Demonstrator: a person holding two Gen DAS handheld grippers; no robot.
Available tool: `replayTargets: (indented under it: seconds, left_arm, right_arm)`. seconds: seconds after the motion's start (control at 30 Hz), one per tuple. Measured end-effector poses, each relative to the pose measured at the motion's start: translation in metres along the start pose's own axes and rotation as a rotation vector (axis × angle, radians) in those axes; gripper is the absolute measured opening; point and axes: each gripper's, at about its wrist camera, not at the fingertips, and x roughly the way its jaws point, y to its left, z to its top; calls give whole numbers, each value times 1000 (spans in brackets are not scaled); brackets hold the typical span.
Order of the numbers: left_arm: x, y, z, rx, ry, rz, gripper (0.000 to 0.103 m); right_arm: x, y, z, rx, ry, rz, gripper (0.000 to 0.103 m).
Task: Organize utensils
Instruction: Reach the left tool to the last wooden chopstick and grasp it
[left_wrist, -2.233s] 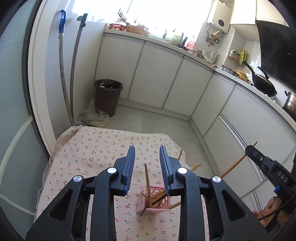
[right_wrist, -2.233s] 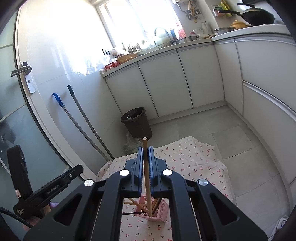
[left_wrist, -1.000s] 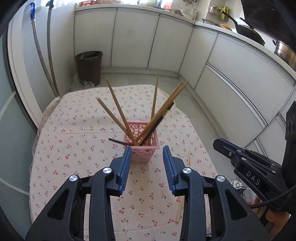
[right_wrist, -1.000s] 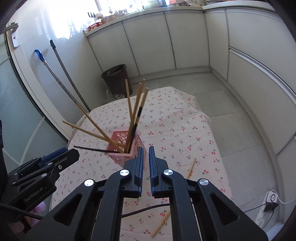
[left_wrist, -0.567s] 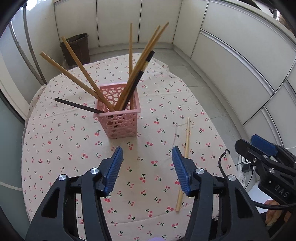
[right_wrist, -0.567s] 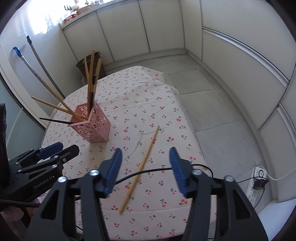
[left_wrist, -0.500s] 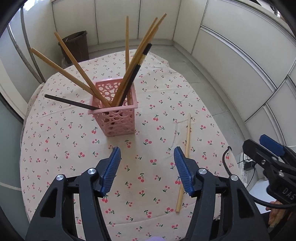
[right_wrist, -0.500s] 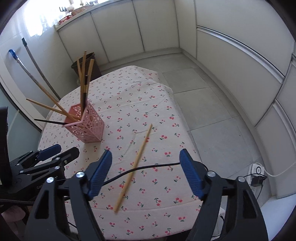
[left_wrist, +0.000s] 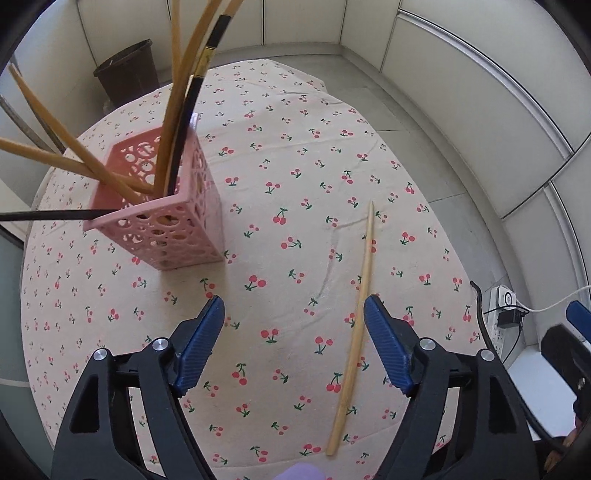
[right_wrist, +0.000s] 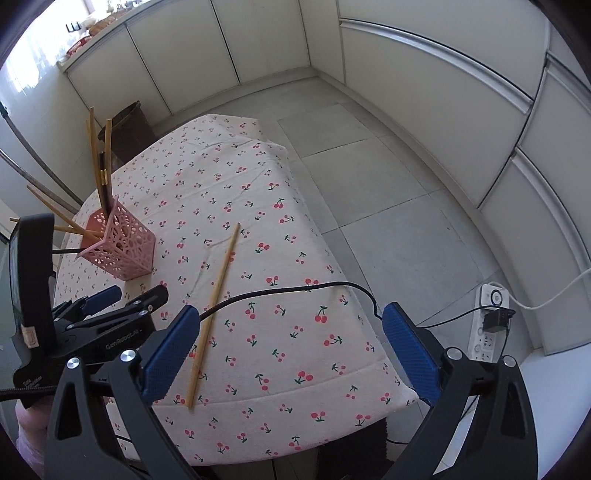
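Cherry tablecloth (left_wrist: 295, 155): loose chopstick (left_wrist: 356, 295), both grippers wide.

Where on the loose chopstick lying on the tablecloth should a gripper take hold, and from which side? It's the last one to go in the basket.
Grip the chopstick near its thicker end, closest to the table edge, coming straight down with the fingers across its length. It lies flat on the tablecloth, apart from the pink basket, and the open left gripper is already over it.

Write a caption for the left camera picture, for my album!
Open left claw hovers over a cherry tablecloth, one loose chopstick beside a pink basket of chopsticks.
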Motion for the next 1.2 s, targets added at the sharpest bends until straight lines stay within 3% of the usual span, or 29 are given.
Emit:
replayTargets:
  seconds: [0.17,0.43,0.53,0.6,0.73,0.77,1.0,1.2]
  left_arm:
    - [16,-17,22,-11,25,-31,76]
    - [49,-55,44,75,37,-16,73]
    - [59,-70,45,137,56,-28,52]
    - [70,-79,40,179,85,-1,29]
    - [79,-80,30,208,86,0,14]
    - [80,-76,28,200,90,-10,6]
    - [74,-44,3,169,53,-3,5]
    - [13,4,-8,99,-83,-35,5]
  right_arm:
    - [-3,-12,-3,18,23,15,96]
    - [1,-38,-2,151,51,84,96]
    - [4,-40,-2,164,61,98,96]
    - [5,-39,-2,165,64,102,96]
    - [9,-39,0,174,73,109,96]
    - [9,-38,0,174,75,111,96]
    - [9,-28,1,124,47,77,96]
    - [5,-8,5,54,4,30,96]
